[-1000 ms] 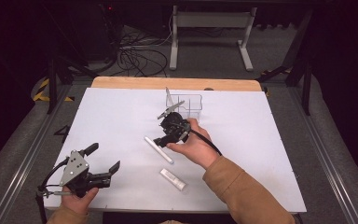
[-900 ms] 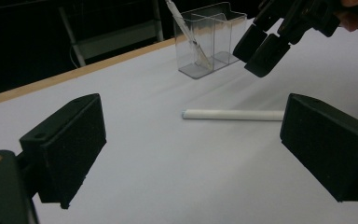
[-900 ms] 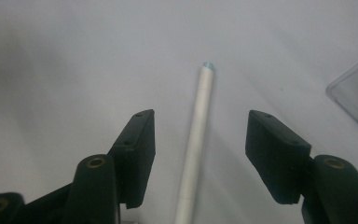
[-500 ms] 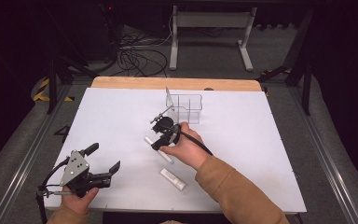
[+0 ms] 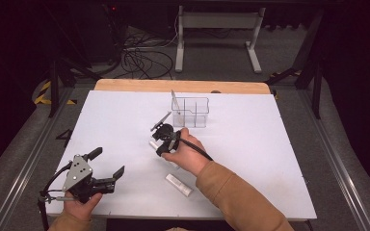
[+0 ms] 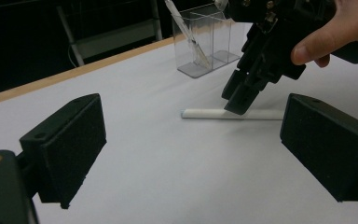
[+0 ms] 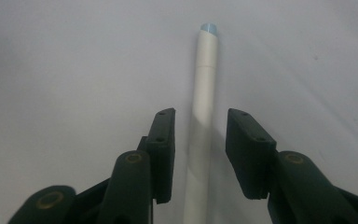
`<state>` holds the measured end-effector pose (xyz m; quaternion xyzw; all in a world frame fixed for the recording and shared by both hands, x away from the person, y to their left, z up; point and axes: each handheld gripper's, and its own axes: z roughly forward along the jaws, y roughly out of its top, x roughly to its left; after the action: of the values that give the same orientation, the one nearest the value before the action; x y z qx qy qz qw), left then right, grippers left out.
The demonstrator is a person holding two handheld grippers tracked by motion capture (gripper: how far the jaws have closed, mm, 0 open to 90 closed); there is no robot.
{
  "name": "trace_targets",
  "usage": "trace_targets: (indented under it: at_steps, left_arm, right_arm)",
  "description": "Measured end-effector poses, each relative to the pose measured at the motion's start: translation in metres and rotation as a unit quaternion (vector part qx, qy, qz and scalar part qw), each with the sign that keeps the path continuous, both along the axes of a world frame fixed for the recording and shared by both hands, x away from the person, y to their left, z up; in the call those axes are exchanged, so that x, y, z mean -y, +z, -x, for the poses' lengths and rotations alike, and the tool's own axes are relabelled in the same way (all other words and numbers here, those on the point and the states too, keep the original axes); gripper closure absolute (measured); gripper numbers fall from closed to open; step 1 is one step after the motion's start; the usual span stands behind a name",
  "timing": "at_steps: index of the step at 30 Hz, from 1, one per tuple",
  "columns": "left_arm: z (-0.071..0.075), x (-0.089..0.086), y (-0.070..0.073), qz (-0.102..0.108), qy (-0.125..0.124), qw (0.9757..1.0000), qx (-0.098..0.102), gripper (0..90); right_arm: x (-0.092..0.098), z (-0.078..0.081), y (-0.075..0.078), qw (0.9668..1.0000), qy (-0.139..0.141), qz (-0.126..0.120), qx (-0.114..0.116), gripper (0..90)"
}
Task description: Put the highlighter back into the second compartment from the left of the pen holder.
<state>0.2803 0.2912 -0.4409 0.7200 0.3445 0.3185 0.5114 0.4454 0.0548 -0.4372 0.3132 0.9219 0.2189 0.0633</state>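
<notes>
The right claw (image 7: 200, 154) is tipped down over a white tube (image 7: 204, 107) that lies flat on the tabletop (image 5: 270, 144), just in front of the clear box (image 5: 191, 111). Its jaws have just been closing and now straddle the tube with a thin gap on each side, not yet pressing. The left claw (image 6: 191, 154) gapes wide and empty, well nearer the person than the box.

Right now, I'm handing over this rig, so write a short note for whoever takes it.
Right gripper: fingers have just been closing around the white cylindrical pen with the pale blue tip, which lies flat on the white table; gaps show on both sides, so no grip yet.
Left gripper: open, empty, near the table's front left.
Clear plastic divided organiser: holds one slanted pen-like item.
Second white tube: on the table.
Left: probably grip, lift and place the pen.
</notes>
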Motion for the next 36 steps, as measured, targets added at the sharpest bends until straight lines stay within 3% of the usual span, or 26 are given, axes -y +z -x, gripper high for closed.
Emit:
trace_targets:
  at_steps: [15,22,36]
  left_arm:
    - [0.0,0.0,0.0,0.0,0.0,1.0,-0.001,7.5]
    - [0.0,0.0,0.0,-0.001,-0.001,1.0,-0.001,7.6]
    - [0.0,0.001,0.0,0.0,-0.001,1.0,-0.002,7.6]
  right_arm:
    - [-0.01,-0.001,-0.01,0.9995,-0.019,0.023,0.004,77.8]
    - [-0.013,0.001,-0.013,0.9989,-0.039,0.027,0.003,78.7]
    - [-0.013,0.0,-0.013,0.9986,-0.046,0.025,0.002,78.8]
